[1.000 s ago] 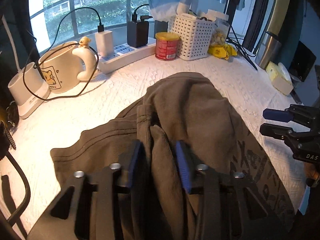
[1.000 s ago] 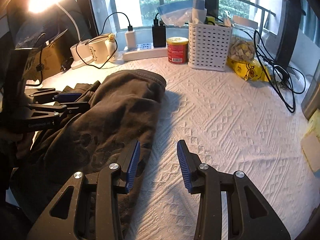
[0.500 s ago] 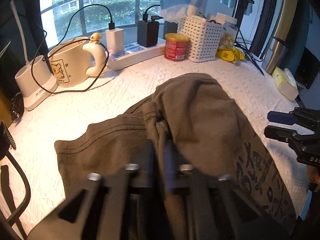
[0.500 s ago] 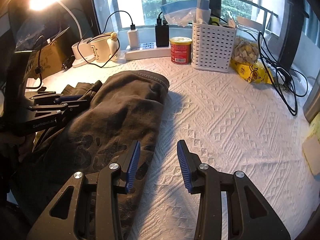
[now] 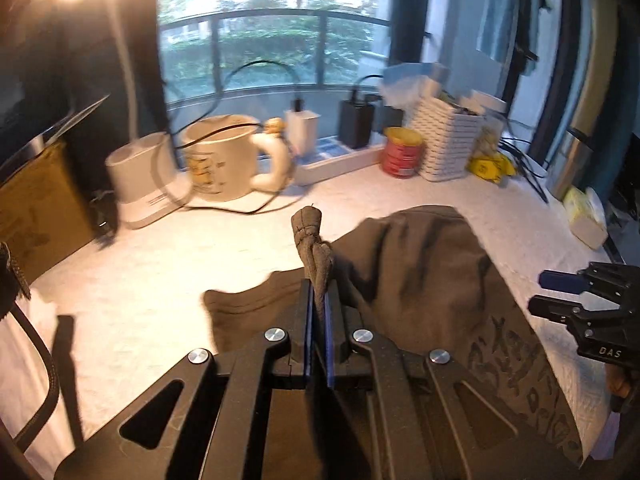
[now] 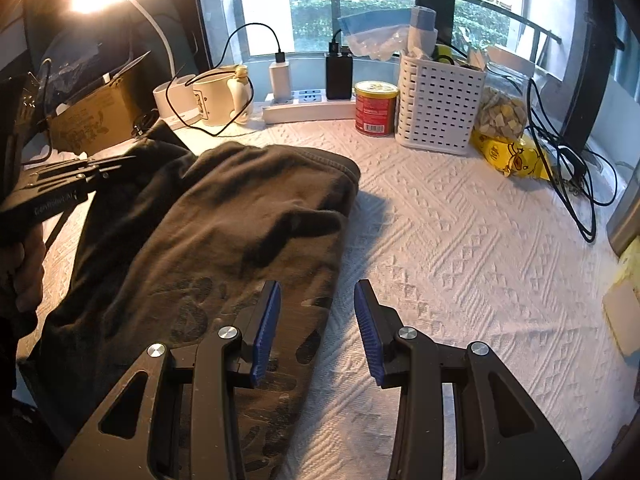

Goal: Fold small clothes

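The dark grey garment (image 6: 224, 236) lies bunched at centre-left of the frame on the white textured counter (image 6: 460, 248). The left tongs (image 5: 318, 304) are closed on a pinched fold. The right tongs (image 6: 318, 312) are wide open, holding nothing, above the garment's edge.

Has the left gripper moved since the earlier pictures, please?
Yes. The left gripper has shut on the grey-brown cotton garment and lifted a pinch of it, swinging left: the cream ceramic mug now sits nearer the view's centre.
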A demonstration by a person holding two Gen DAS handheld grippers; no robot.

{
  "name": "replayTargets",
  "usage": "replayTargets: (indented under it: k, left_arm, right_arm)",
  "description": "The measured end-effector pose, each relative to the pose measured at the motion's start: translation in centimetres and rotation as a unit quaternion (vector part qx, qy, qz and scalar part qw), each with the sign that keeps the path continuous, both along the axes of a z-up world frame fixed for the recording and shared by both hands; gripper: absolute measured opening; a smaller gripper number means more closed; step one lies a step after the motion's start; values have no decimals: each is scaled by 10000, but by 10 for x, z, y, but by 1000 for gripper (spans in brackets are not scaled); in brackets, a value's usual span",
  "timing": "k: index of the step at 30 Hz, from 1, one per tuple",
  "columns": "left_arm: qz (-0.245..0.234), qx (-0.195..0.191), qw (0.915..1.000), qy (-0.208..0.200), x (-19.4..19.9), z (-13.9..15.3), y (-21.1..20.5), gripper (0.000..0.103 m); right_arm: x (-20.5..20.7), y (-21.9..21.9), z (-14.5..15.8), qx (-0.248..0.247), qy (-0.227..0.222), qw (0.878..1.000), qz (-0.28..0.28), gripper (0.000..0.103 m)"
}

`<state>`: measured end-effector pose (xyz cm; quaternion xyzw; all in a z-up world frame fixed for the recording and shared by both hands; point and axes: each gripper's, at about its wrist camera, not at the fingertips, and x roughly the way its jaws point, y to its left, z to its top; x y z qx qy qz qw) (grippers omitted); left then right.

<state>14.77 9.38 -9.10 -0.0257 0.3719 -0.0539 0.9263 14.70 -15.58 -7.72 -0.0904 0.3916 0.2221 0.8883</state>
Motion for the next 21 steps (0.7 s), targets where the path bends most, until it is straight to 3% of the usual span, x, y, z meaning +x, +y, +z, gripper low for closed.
replayTargets:
  k: [9,14,21]
  left_arm:
    - [192,-38,9993,327,4,-29,20,4]
    - [237,471,9974,499,5,-38,11,9]
    - [377,650,9961,456,-9,-31,17,10]
  right_arm:
    - [-3,17,0,-83,-22,9999,130,41]
    - [-3,24,-4,-163,22,9998,121,41]
    - [-9,31,-2,-196,-10,9997,172,41]
